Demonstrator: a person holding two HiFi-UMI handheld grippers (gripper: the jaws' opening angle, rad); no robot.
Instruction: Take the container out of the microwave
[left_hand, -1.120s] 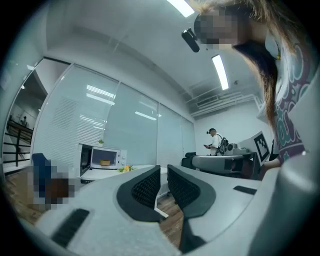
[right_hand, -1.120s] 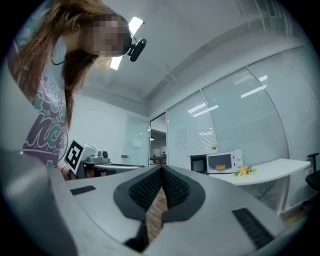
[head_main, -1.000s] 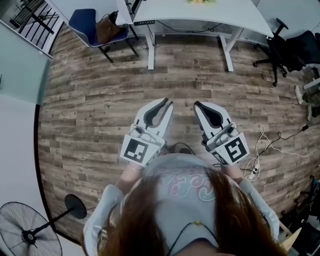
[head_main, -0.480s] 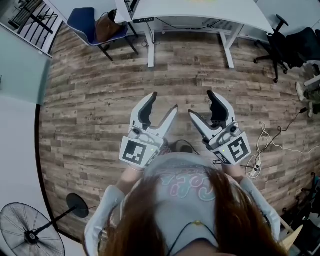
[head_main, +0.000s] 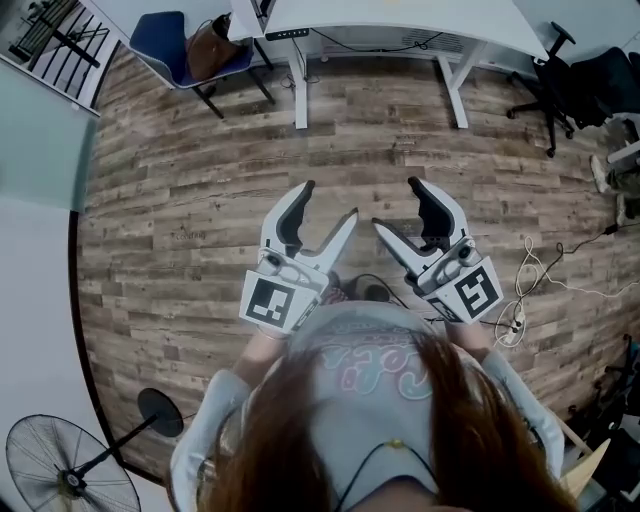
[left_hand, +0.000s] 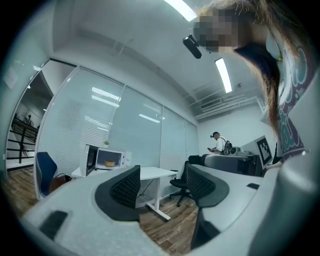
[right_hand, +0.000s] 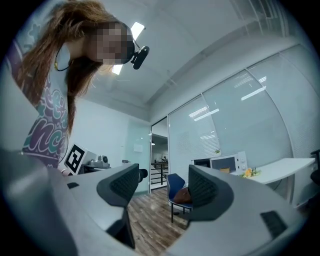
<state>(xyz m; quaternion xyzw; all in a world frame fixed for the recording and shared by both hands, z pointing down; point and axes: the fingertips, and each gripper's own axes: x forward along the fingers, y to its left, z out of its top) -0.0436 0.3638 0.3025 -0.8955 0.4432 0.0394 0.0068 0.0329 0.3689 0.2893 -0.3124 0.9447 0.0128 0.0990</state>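
Prepping approach: left gripper (head_main: 328, 200) and right gripper (head_main: 397, 204) jaws opening, both empty. Microwave (left_hand: 125, 158) with container (left_hand: 109, 163) sits well beyond the left fingers (left_hand: 125, 187). Next: walk up, reach in.

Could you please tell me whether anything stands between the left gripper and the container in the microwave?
Nothing visible does. The door of the microwave stands open, and the container shows inside. Only bare wood floor lies between the desk and the left gripper, whose jaws are opening with nothing between them.

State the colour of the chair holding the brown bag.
Blue; the chair shows best in the head view.
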